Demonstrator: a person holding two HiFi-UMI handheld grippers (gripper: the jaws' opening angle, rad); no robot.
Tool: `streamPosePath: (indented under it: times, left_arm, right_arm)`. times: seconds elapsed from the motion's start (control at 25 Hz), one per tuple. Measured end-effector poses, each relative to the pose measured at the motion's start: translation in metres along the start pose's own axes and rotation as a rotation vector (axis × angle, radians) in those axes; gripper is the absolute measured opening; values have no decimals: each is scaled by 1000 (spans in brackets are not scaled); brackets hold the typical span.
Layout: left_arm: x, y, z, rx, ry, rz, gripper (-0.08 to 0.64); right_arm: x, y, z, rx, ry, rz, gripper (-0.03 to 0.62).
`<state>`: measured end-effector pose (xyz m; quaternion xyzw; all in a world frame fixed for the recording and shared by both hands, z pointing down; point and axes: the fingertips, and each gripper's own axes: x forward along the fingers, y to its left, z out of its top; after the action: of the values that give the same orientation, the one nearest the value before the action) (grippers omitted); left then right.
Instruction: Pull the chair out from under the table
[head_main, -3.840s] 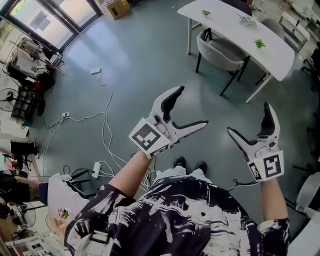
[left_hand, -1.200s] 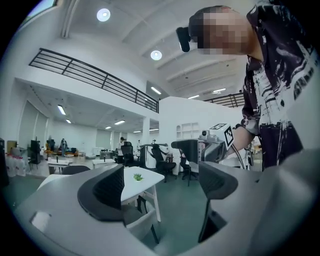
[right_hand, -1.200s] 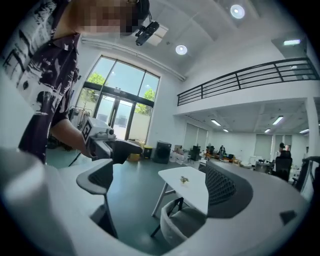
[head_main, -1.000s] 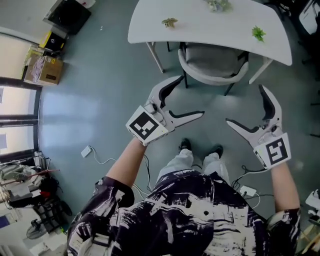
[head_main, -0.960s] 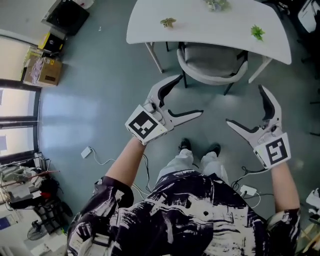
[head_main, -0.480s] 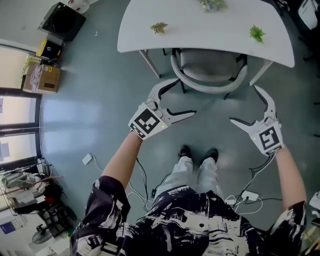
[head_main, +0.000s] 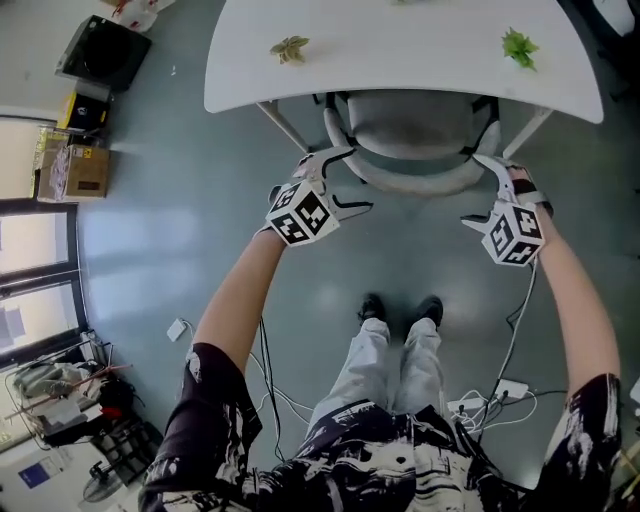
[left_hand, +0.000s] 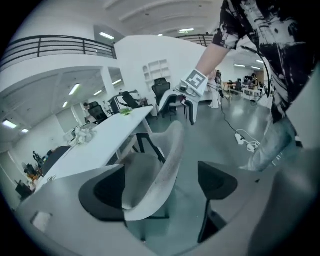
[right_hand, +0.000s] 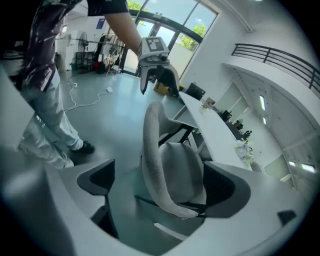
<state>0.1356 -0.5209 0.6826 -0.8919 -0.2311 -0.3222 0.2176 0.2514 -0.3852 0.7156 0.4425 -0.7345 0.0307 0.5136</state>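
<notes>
The chair (head_main: 415, 125), grey seat and curved pale backrest, is tucked under the white table (head_main: 400, 50). My left gripper (head_main: 355, 180) stands open at the backrest's left end. My right gripper (head_main: 472, 190) stands open at its right end. In the left gripper view the backrest rim (left_hand: 167, 160) passes between the two wide-apart jaws of that gripper (left_hand: 160, 187), not clamped. In the right gripper view the rim (right_hand: 152, 150) likewise runs between the spread jaws of that gripper (right_hand: 160, 187). Each gripper view shows the other gripper across the chair.
Two small green plants (head_main: 519, 45) (head_main: 289, 47) lie on the table. The person's feet (head_main: 400, 308) stand just behind the chair. Cables and a power strip (head_main: 505, 390) trail on the floor at right. A cardboard box (head_main: 78, 172) and a black case (head_main: 95, 50) sit at left.
The person has walked up to the table. Both grippers have moved forward from mid-air to the two ends of the chair's backrest, still open.
</notes>
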Motion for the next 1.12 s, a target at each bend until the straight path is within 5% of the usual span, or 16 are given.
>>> streamPosePath:
  times: [0.44, 0.48, 0.52, 0.56, 0.64, 0.8, 1.12]
  left_arm:
    - [92, -3, -58, 179, 135, -145, 438]
    - [97, -2, -62, 206, 155, -152, 421]
    - [102, -1, -67, 248, 181, -158, 373]
    - [106, -1, -72, 304, 210, -164, 224]
    - [110, -2, -77, 411, 245, -191, 141]
    - [108, -8, -79, 479, 251, -257, 102]
    - [107, -11, -79, 483, 253, -269, 88]
  right_arm:
    - [99, 13, -52, -179, 87, 146, 523]
    - [102, 12, -53, -196, 80, 139, 472]
    - [105, 12, -53, -211, 70, 133, 338]
    - [106, 13, -53, -221, 61, 144, 216]
    - [108, 19, -55, -235, 53, 206, 115]
    - [106, 26, -56, -247, 61, 281, 77]
    - [105, 28, -57, -241, 75, 293, 66]
